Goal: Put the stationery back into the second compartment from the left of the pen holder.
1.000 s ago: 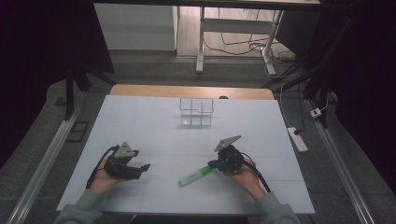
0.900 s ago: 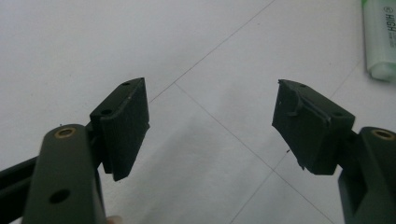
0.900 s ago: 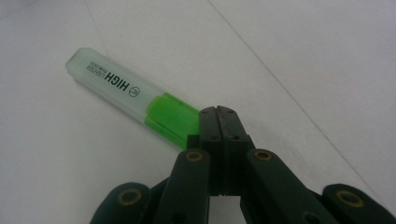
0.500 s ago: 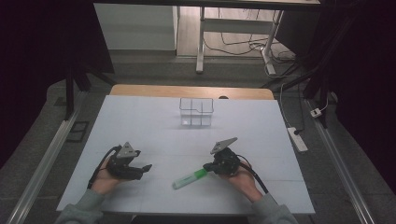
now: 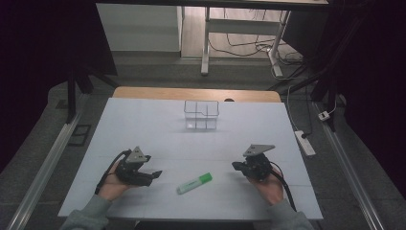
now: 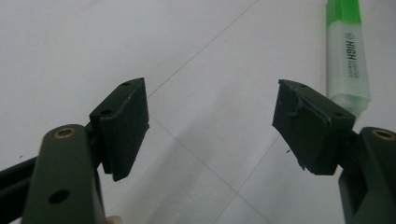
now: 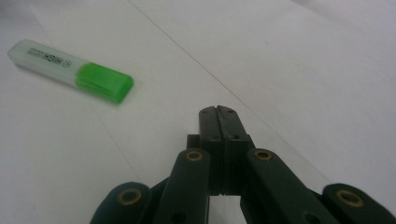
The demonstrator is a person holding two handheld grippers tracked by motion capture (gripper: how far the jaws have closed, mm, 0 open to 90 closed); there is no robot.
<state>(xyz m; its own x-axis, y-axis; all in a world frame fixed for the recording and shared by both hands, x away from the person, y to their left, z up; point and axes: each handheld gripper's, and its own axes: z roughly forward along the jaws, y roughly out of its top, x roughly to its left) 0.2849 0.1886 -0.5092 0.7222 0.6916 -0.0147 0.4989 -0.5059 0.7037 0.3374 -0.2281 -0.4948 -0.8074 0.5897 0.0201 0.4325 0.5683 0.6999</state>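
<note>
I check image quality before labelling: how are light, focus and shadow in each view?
High view: the white table is evenly lit, its surroundings dark. Left gripper view: the left gripper is sharp and the highlighter print readable. Right gripper view: the right gripper is sharp, the highlighter's far end soft, with a faint shadow.

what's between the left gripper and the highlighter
Nothing: in the high view, bare white table separates the open left gripper from the highlighter.
</note>
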